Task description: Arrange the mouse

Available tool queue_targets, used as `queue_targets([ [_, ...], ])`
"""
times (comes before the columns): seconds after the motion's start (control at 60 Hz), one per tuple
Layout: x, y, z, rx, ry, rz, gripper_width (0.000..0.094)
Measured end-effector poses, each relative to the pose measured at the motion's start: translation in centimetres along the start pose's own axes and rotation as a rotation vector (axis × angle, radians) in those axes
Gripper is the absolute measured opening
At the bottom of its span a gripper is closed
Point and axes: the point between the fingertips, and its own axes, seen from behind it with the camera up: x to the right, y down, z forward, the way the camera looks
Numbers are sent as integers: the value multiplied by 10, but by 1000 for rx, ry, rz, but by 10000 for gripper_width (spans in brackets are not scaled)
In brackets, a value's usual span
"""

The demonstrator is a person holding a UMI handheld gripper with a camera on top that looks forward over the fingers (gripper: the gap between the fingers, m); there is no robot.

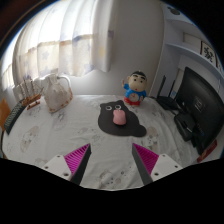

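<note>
1. The hand-held gripper (112,163) is nearest, its two fingers spread wide with nothing between them; the magenta pads (78,158) face each other across a bare stretch of the worktop (45,135).
2. The worktop carries a pale cloth with a faint scattered pattern, and the fingertips hang over it, well short of the mouse.
3. Straight beyond the gap between the fingers lies a dark mouse mat (119,121), shaped with small ear-like bumps on its far edge and two pale eye-like spots.
4. The mouse (120,117), pink and small, sits on that mat, roughly at its middle and apart from both fingers.
5. Just behind the mat, a little to the right of the mouse, stands a cartoon figurine (135,89) in a yellow hat with a blue and red body, upright.
6. Well to the left of the mouse, near the far side of the worktop, rests a cream-coloured bag-like thing (56,92), with a smaller pale item beside it that I cannot make out.
7. To the right of the mouse stands a dark monitor (198,99), with a black object at its foot.
8. Farthest back, behind everything, hang light curtains (75,40) with daylight coming through them.
</note>
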Motion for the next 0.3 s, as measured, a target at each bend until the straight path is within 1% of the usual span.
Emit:
queue_targets([
  [0.183,1,-11,-1,17,16,5,852],
  [0.3,-1,-15,0,3,10,-4,853],
])
